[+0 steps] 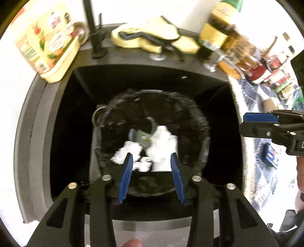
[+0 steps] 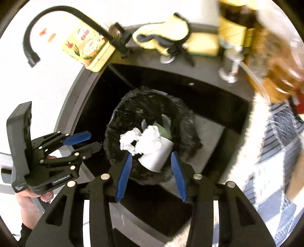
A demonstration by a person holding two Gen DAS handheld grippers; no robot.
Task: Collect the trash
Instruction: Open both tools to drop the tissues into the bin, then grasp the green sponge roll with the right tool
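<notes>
A bin lined with a black bag stands in a dark sink. Inside it lie crumpled white tissues, a white paper cup on its side and some greyish-green scraps. My left gripper hangs above the bin, open, with the tissues seen below through the gap, apart from the blue fingers. My right gripper is also open above the bin, over the cup, holding nothing. Each gripper shows in the other's view: the right, the left.
The sink's grey rim carries a black tap, a yellow tin, a yellow cloth or glove and a dark bottle. A striped cloth and packets lie to the right. A hand holds the left gripper.
</notes>
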